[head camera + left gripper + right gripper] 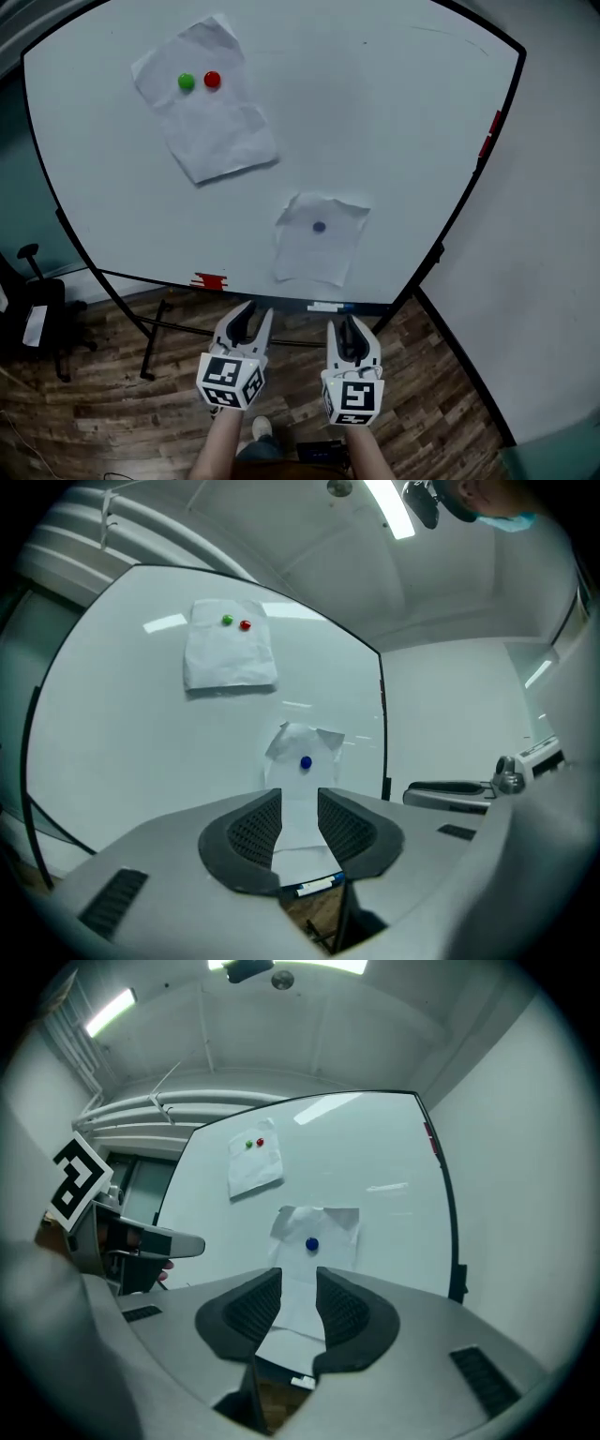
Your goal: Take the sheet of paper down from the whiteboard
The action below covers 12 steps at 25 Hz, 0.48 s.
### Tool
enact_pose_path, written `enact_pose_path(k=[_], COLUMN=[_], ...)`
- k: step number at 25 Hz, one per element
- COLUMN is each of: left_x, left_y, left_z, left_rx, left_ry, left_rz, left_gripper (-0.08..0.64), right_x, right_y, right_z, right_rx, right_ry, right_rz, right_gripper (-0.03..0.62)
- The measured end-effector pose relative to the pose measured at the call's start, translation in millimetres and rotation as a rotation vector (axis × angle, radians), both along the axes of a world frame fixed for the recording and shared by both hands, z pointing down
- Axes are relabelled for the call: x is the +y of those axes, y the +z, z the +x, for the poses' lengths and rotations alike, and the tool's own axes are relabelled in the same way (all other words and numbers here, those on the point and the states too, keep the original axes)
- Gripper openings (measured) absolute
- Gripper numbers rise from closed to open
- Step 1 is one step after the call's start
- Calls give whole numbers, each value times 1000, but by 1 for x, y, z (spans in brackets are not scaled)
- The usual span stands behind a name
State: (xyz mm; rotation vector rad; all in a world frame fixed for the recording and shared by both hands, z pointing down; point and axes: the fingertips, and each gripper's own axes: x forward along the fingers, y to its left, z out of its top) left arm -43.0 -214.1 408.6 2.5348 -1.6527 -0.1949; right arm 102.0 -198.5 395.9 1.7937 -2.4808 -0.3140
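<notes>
- Wood floor (112, 403) lies under a standing whiteboard (394, 122), and the board fills most of the head view.
- Two papers hang on it. The small sheet (319, 253) is low on the board under one blue magnet (319, 227). The large sheet (211, 112) is at about 10 o'clock from it, under a green magnet (187, 82) and a red magnet (212, 79).
- Your left tongs (255, 314) and right tongs (349, 328) are side by side below the board's lower edge. Both are spread, nothing is between them, and they are apart from the board.
- Both gripper views frame the small sheet at 12 o'clock, so I judge this is the paper to take down, and that you are on the approach.
- To do it well, pinch a free lower corner with one tongs and lift the magnet with the other. If you pull against the magnet, the paper may tear.
- Keep the pinch light, because the sheet is already wrinkled.
- No container shows in any view. Only the board's bottom ledge (281, 298) carries small things, too small to name.
</notes>
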Motion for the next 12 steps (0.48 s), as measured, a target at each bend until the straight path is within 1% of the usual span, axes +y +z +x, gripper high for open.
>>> enact_pose_path(k=[3, 6, 9, 12], left_x=[-53, -95, -126, -147], left_y=[-6, -5, -3, -2], left_z=[-4, -9, -13, -14], left_rx=[-13, -26, -25, -19], left_ry=[38, 77, 104, 124], left_rz=[2, -1, -2, -4], left_gripper=[121, 121, 121, 121], right_x=[-53, -96, -126, -144], right_y=[-6, -6, -8, -6], right_z=[-13, -23, -30, -37], right_rx=[2, 10, 17, 26], right_ry=[21, 46, 72, 84], right_rz=[2, 4, 12, 11], right_gripper=[114, 115, 117, 120])
